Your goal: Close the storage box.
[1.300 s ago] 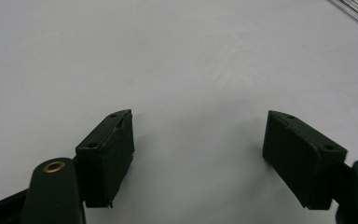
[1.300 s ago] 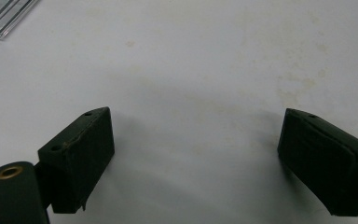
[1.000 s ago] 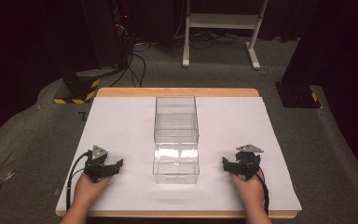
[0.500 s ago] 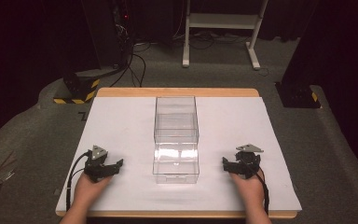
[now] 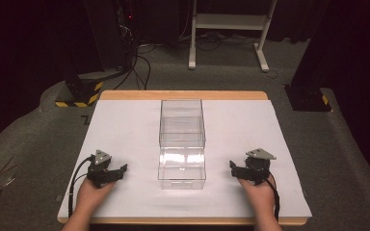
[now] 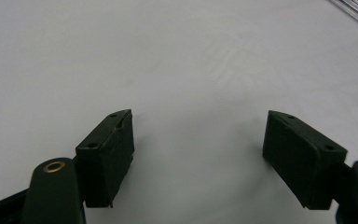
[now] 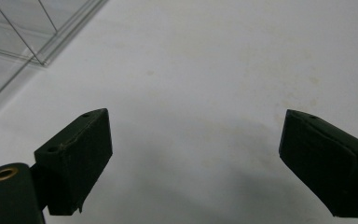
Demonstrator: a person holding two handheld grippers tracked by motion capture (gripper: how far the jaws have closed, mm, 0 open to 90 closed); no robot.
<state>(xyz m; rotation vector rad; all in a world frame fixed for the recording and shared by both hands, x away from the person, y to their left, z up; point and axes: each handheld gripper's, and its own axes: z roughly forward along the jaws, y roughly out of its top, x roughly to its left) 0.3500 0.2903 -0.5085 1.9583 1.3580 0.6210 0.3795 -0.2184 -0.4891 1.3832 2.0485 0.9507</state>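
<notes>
A clear plastic box (image 5: 182,142) stands in the middle of the white table cover (image 5: 125,125), long axis running away from me. My left gripper (image 5: 117,172) rests on the cover to the box's left, held by a hand. My right gripper (image 5: 235,169) rests to the box's right, also in a hand. In the left gripper view the left gripper (image 6: 198,140) is open over bare white surface, with a corner of the box (image 6: 356,9) at the top right. In the right gripper view the right gripper (image 7: 196,144) is open too, and the box's edge (image 7: 23,32) lies at the upper left.
The wooden table edge (image 5: 183,95) runs along the far side. Beyond it on the dark floor are a black stand with yellow-black tape (image 5: 79,91), cables (image 5: 139,62) and a white metal frame (image 5: 229,29). White cover lies free on both sides of the box.
</notes>
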